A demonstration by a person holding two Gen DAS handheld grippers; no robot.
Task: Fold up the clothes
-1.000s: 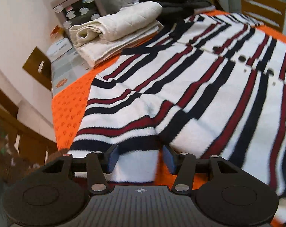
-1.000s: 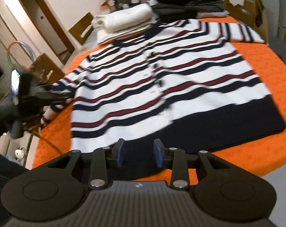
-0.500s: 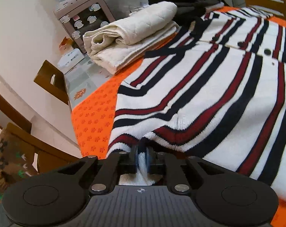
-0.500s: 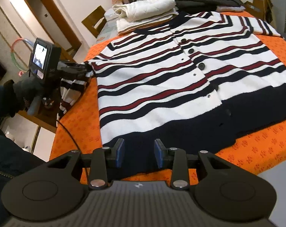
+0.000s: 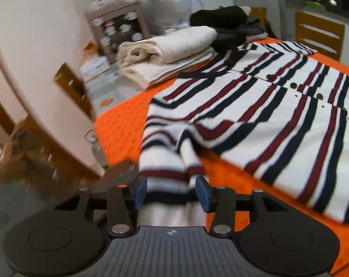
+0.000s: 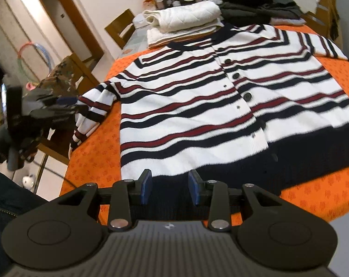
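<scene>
My left gripper [image 5: 172, 191] has just spread, striped sleeve [image 5: 165, 161] loose between its pads, trailing off the cardigan [image 6: 220, 106] on the orange cloth [image 6: 93, 157]. Right gripper [image 6: 170, 187] hovers spread over the navy hem.

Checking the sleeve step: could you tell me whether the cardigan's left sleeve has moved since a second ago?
Yes. The sleeve has been drawn outward off the striped cardigan body, toward the orange tablecloth edge; the left gripper jaws just opened around its cuff.
</scene>
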